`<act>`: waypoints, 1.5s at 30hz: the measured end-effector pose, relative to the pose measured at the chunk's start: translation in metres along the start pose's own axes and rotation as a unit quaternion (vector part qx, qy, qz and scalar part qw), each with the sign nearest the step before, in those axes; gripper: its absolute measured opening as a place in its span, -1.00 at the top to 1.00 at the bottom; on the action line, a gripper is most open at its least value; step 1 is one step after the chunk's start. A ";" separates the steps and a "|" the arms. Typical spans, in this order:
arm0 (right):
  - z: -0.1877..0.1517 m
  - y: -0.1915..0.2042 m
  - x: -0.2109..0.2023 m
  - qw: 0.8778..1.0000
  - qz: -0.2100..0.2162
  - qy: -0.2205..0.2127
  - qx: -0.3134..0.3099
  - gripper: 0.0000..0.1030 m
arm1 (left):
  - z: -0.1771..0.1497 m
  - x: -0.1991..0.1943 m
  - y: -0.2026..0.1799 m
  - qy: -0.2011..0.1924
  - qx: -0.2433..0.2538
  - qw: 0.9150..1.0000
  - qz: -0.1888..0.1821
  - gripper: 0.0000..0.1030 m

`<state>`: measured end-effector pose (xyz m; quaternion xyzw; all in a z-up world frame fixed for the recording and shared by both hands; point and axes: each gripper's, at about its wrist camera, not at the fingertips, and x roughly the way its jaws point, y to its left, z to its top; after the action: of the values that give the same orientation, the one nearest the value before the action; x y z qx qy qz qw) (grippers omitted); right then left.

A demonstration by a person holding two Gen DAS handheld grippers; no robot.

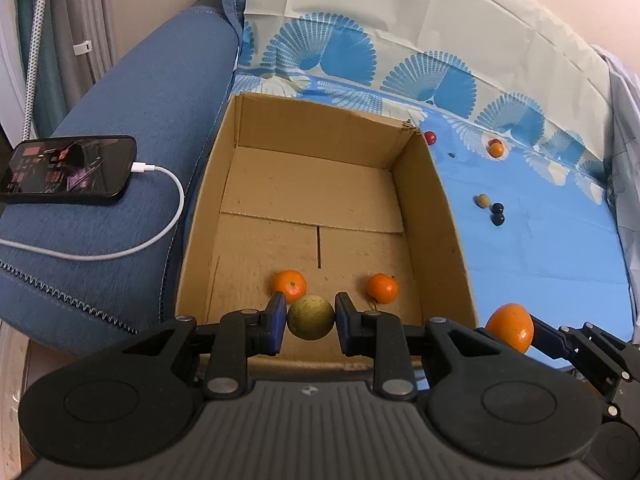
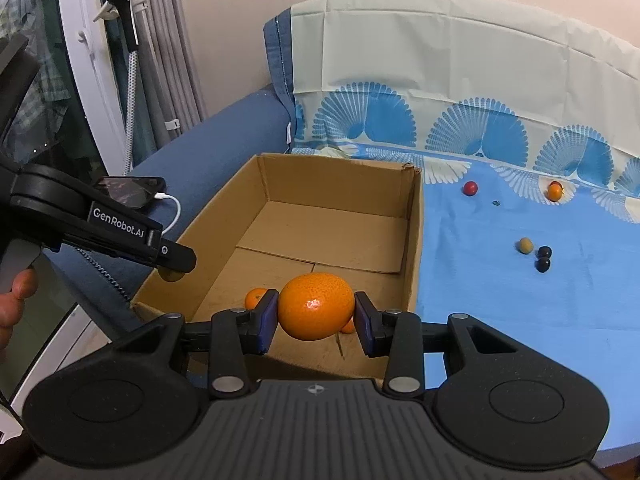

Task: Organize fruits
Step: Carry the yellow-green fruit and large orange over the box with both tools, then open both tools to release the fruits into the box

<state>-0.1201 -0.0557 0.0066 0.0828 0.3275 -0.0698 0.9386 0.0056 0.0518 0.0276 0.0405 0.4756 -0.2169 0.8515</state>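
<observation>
Both grippers hold fruit over the near end of the cardboard box [image 1: 420, 200]: the left gripper [image 1: 311, 322] clamps a greenish round fruit [image 1: 311, 317], the right gripper [image 2: 316, 314] a big orange [image 2: 316, 306]. Best to lower each close to the box floor before letting go, clear of the two small oranges [image 1: 289, 285] already inside. Six small fruits [image 2: 525, 245] wait on the blue cloth [image 2: 500, 300]: two dark, one red, one tan, an orange one touching a half-hidden red one.

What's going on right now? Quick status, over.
Left gripper shut on green fruit, right gripper shut on big orange. Both over cardboard box; two small oranges inside. Nothing blocking.
</observation>
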 end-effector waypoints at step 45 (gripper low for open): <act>-0.012 0.012 0.152 0.989 -0.014 0.119 -0.084 -0.09 | 0.026 0.154 0.026 0.067 0.036 0.997 0.034 -0.40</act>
<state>-0.0071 -0.0531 -0.0961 0.0064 0.4429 -0.0445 0.8954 0.1067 0.0175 -0.0891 0.1016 0.5218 -0.2014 0.8227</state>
